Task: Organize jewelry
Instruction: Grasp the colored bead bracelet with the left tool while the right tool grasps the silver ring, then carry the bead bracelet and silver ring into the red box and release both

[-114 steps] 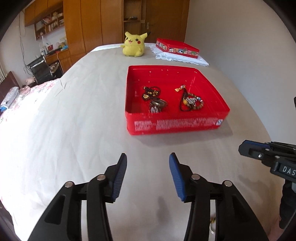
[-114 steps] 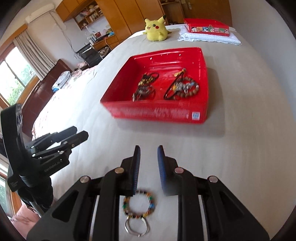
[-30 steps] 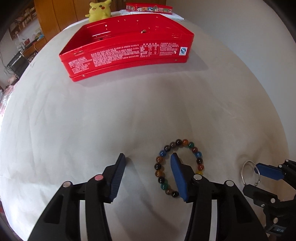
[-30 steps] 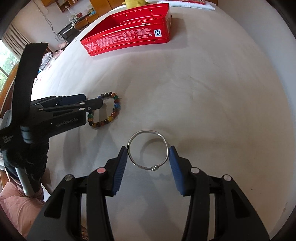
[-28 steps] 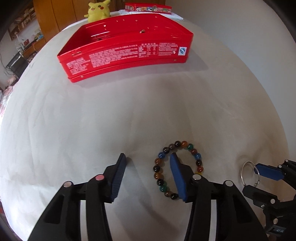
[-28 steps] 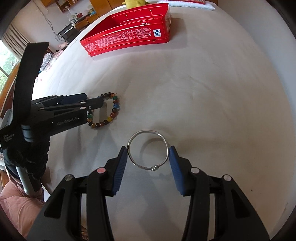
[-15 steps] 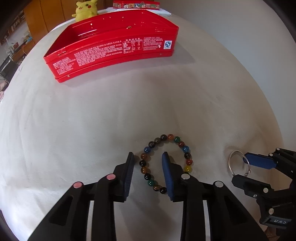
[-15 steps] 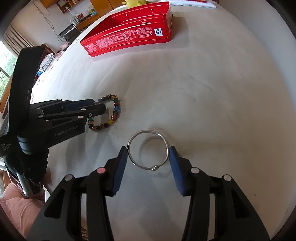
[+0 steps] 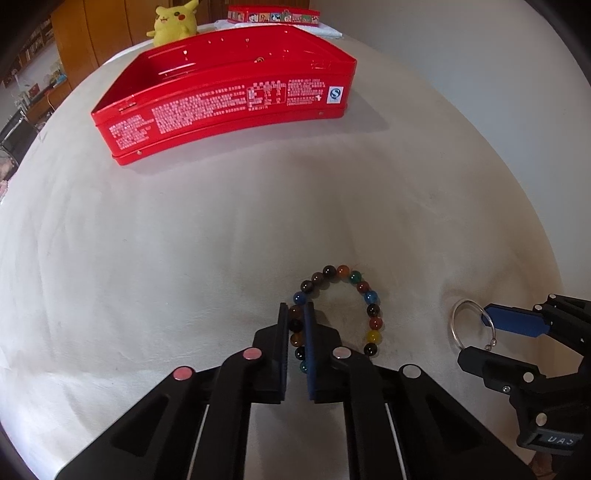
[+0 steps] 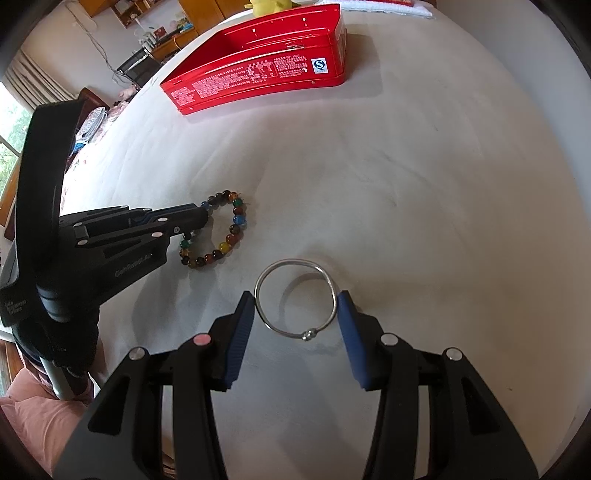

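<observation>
Down on the white bedspread [image 9: 184, 240] we've got the left gripper [image 9: 296, 325] pinched onto the beaded bracelet [image 9: 369, 317] and the right gripper [image 10: 295, 314] gripping the silver ring [image 10: 295, 295] across its width, so next we probably lift both into the red tin [image 9: 221, 107].

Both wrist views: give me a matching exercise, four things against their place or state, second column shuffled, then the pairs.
Things:
1. bead bracelet
2. silver bangle
3. red tin
4. yellow plush toy

States:
A. behind the tin, at the far end
B. pinched on one side by the left gripper
C. open-topped, on the white sheet
D. spans the right gripper, a pad on each side

Pairs: 1-B, 2-D, 3-C, 4-A
</observation>
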